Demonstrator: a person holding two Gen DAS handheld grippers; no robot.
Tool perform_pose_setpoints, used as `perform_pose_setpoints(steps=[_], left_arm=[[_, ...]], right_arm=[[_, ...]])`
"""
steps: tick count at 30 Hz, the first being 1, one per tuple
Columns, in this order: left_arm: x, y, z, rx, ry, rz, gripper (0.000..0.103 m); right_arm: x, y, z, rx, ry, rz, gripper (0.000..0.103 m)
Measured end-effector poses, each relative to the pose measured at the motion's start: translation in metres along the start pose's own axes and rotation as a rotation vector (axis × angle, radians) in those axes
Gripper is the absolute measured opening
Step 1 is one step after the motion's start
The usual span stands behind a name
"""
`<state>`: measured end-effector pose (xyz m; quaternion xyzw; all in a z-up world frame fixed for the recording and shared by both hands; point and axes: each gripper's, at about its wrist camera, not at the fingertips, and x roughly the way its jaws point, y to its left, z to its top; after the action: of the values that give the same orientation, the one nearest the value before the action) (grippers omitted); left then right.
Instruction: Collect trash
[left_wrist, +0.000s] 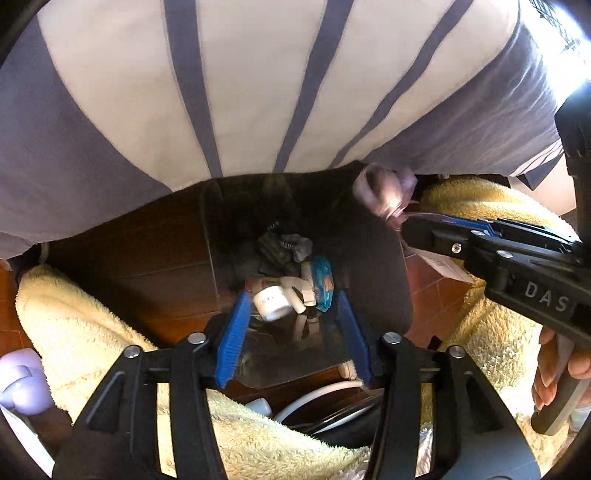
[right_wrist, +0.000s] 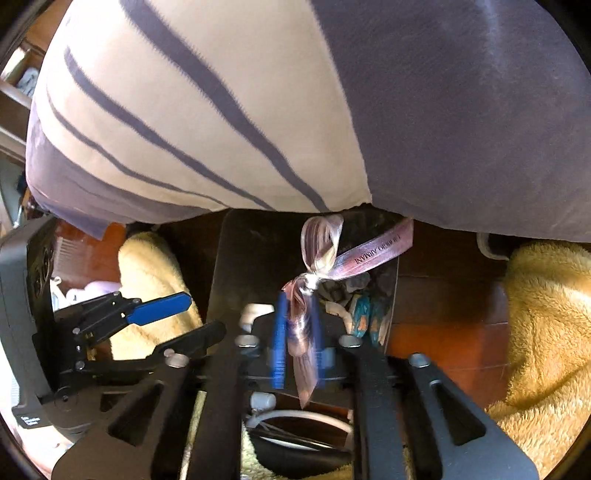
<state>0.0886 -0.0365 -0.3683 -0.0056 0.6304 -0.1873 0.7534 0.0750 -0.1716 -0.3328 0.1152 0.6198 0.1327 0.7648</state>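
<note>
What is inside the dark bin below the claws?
The dark bin holds a white round container, a blue wrapper, small white pieces and dark crumpled scraps. Anything beneath that pile is covered. A pink ribbon hangs above it from the right claw.

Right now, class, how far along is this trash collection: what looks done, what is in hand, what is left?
Done: wrappers and a small white jar already lie in the dark bin.
In hand: a pink ribbon hangs between the right gripper fingers above the bin.
Left: the ribbon has yet to drop in. The left gripper is open and holds nothing.
</note>
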Motion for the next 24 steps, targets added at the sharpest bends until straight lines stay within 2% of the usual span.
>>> perform_pose_setpoints(steps=[2,4,5,7,9,10,12,17,24], left_arm=[[-0.005,0.000,0.000,-0.001,-0.015,0.002,0.054],[-0.012,0.003,0.001,-0.011,-0.029,0.012,0.057],[-0.017,0.005,0.002,-0.013,-0.040,0.022,0.059],[-0.031,0.006,0.003,-0.014,-0.070,0.046,0.071],[-0.053,0.007,0.006,-0.017,-0.123,0.068,0.082],[-0.063,0.006,0.007,-0.019,-0.145,0.075,0.087],[-0.088,0.006,0.009,-0.021,-0.204,0.091,0.092],[-0.161,0.001,0.011,-0.009,-0.372,0.133,0.095],[-0.256,-0.024,0.004,0.008,-0.631,0.207,0.095]], right_arm=[[-0.005,-0.004,0.001,0.025,-0.021,0.014,0.049],[-0.014,-0.007,0.004,0.033,-0.043,0.009,0.050],[-0.021,-0.008,0.004,0.035,-0.059,0.007,0.054],[-0.037,-0.010,0.006,0.038,-0.102,0.002,0.067],[-0.059,-0.011,0.008,0.039,-0.168,-0.022,0.085],[-0.073,-0.011,0.009,0.041,-0.208,-0.030,0.087],[-0.096,-0.011,0.011,0.039,-0.264,-0.027,0.099],[-0.157,-0.009,0.008,0.015,-0.415,-0.070,0.100],[-0.248,0.017,-0.006,-0.064,-0.668,-0.229,0.100]])
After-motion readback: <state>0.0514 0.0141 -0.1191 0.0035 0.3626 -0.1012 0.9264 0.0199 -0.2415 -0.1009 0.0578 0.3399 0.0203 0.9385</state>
